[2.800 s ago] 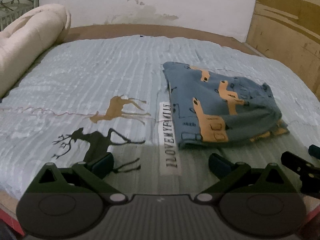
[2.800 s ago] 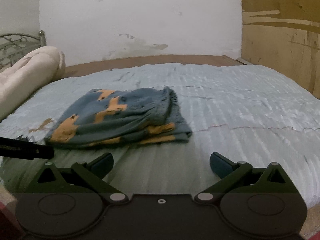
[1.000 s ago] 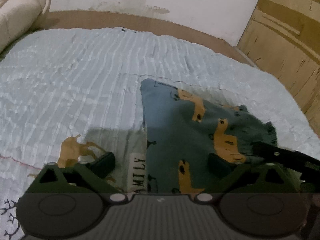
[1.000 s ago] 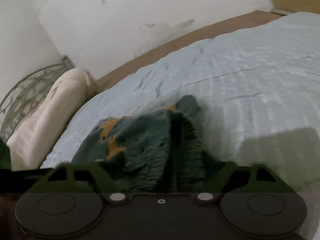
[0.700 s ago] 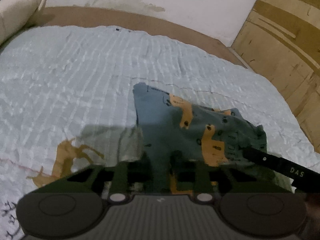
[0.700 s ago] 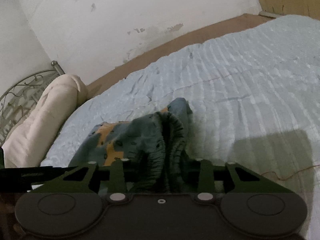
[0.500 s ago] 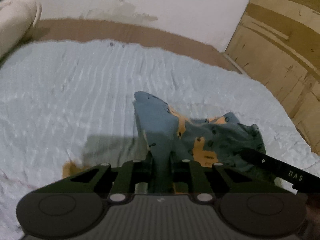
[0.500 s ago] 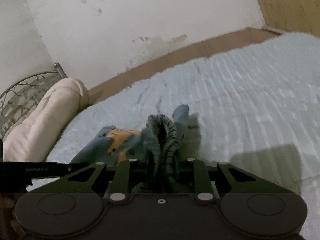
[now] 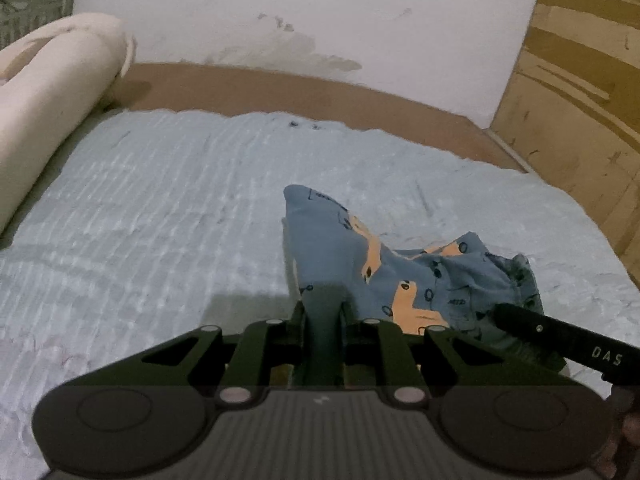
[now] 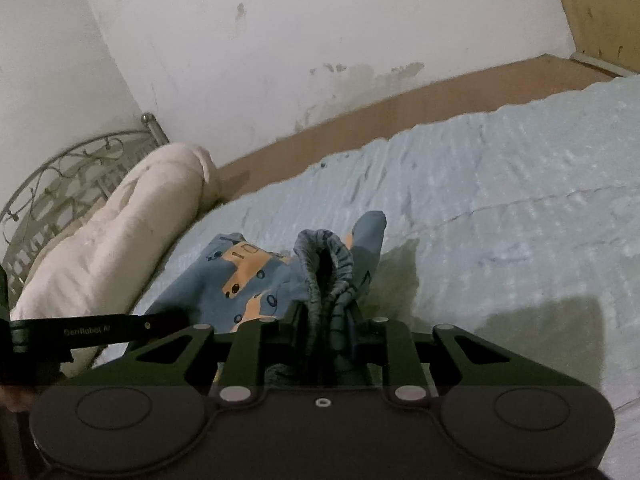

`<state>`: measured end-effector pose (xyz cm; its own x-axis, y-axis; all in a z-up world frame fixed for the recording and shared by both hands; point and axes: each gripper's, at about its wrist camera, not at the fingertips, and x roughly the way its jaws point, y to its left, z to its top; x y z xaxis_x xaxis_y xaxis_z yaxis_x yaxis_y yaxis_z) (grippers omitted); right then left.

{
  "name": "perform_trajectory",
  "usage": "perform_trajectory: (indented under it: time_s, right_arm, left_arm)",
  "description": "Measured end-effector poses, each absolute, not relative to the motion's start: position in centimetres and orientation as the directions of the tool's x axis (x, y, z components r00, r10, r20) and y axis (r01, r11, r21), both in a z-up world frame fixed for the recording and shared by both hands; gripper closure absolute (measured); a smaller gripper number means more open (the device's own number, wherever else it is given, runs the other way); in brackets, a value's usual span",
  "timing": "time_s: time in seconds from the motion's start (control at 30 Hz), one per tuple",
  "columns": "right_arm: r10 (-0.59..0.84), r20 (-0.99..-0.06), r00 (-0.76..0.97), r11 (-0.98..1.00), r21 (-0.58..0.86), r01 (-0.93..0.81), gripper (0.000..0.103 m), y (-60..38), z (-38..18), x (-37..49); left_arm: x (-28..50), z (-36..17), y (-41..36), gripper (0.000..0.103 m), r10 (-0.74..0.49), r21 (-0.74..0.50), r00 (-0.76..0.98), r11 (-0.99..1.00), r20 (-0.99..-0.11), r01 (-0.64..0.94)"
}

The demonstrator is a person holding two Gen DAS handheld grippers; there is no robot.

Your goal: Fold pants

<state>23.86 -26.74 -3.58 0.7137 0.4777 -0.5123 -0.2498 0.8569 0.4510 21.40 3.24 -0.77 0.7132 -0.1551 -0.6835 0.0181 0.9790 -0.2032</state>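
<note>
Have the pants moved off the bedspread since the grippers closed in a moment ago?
Yes. The pants lay flat and folded; now their near edge is lifted off the bedspread, bunched up in the left gripper and right gripper.

You face a bed with a pale blue ribbed quilt filling mid-frame. A cream rolled blanket lies at upper left. Blue pants with orange print rest partly on it, right of centre.
</note>
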Motion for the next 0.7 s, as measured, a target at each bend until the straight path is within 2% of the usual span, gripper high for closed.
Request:
perform_trajectory:
  time_s: [0.1, 0.2, 0.27, 0.3, 0.33, 0.37, 0.47, 0.53, 0.57, 0.7]
  right_arm:
    - [0.469, -0.54, 0.699, 0.866, 0.435, -0.246, 0.078, -25.8, -4.1, 23.9]
    - [0.413, -0.573, 0.708, 0.901, 0.372, -0.225, 0.069, -25.2, -4.1, 23.6]
    - [0.394, -0.576, 0.716, 0.911, 0.348, -0.221, 0.058, -25.1, -4.0, 23.1]
    - [0.386, -0.575, 0.722, 0.915, 0.34, -0.218, 0.054, -25.3, -3.9, 22.8]
    - [0.377, -0.573, 0.728, 0.918, 0.333, -0.214, 0.043, -25.4, -3.8, 22.4]
    - [0.369, -0.567, 0.737, 0.922, 0.325, -0.211, 0.036, -25.5, -3.5, 22.0]
    - [0.362, -0.541, 0.759, 0.926, 0.301, -0.227, 0.024, -25.5, -2.7, 20.3]
    - [0.354, -0.523, 0.775, 0.931, 0.275, -0.24, 0.016, -25.4, -2.1, 18.9]
    - [0.352, -0.512, 0.783, 0.933, 0.264, -0.246, 0.012, -25.4, -1.8, 18.2]
    - [0.344, -0.466, 0.815, 0.938, 0.214, -0.274, 0.002, -24.9, -0.4, 15.0]
  left_arm:
    - [21.1, -1.6, 3.8, 0.085, -0.157, -0.215, 0.698, 0.977, -0.698, 0.005]
    - [20.5, -2.0, 4.1, 0.082, -0.154, -0.216, 0.698, 0.976, -0.699, -0.002]
    - [19.7, -1.9, 4.2, 0.071, -0.129, -0.201, 0.709, 0.979, -0.693, -0.019]
    - [19.2, -1.7, 4.3, 0.057, -0.127, -0.203, 0.714, 0.979, -0.689, -0.022]
    - [18.8, -1.6, 4.3, 0.048, -0.128, -0.209, 0.719, 0.978, -0.683, -0.024]
    - [18.3, -1.4, 4.3, 0.046, -0.127, -0.212, 0.725, 0.977, -0.676, -0.026]
    - [16.8, -0.7, 4.3, 0.036, -0.115, -0.202, 0.742, 0.979, -0.66, -0.028]
    - [15.4, -0.1, 4.5, 0.019, -0.101, -0.193, 0.763, 0.981, -0.639, -0.031]
    - [14.6, 0.2, 4.5, 0.015, -0.091, -0.185, 0.777, 0.982, -0.623, -0.034]
    - [11.5, 1.4, 4.7, 0.002, -0.058, -0.145, 0.819, 0.989, -0.571, -0.031]
